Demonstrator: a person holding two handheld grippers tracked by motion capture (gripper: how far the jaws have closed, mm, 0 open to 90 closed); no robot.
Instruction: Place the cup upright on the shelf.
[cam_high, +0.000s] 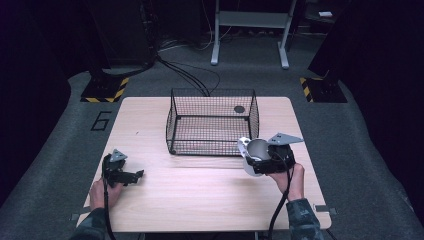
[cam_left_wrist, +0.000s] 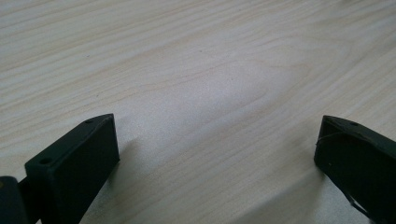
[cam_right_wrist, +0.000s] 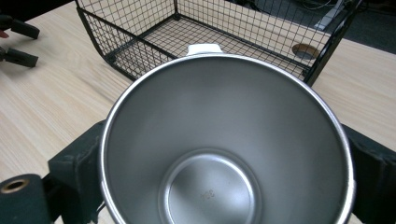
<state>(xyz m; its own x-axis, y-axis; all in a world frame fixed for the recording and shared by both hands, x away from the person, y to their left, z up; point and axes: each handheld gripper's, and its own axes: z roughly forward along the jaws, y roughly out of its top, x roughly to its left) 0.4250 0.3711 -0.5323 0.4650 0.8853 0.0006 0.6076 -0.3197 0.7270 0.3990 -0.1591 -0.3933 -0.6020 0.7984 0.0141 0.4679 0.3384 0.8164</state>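
Observation:
A steel cup with a white handle is held off the table near the right front corner of the black wire basket. My right gripper is shut on the cup; in the right gripper view the cup's open mouth faces the camera, clamped between the two black jaws, with the basket just beyond. My left gripper rests low over the table's left front, open, with bare wood between its fingers.
The wooden table has open room in front of the basket. A round hole shows in the tabletop behind the basket. Cables and a metal frame stand on the floor beyond the table.

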